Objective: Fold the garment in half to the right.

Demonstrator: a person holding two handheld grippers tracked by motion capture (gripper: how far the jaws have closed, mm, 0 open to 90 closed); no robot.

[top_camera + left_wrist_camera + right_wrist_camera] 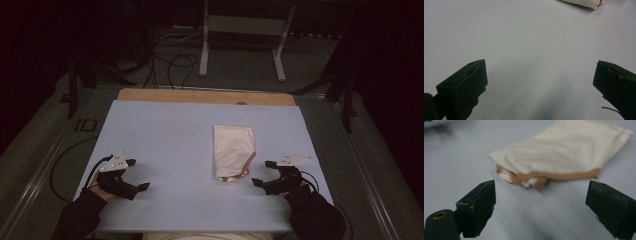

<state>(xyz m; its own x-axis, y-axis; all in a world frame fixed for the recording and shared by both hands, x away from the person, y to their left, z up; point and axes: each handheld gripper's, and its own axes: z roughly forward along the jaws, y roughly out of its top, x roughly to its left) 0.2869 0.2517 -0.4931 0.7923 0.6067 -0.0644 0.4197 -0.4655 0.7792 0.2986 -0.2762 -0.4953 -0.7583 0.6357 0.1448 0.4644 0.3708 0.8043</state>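
At lower left of the high view, the left gripper rests with black jaws wide apart on the smooth pale-blue table. Right of centre lies a folded cream cloth, soft, tan-edged. At lower right, the right gripper gapes, empty, just beside it.

A pale blue sheet is spread over a wooden table, beyond which cables and a metal frame are seen.
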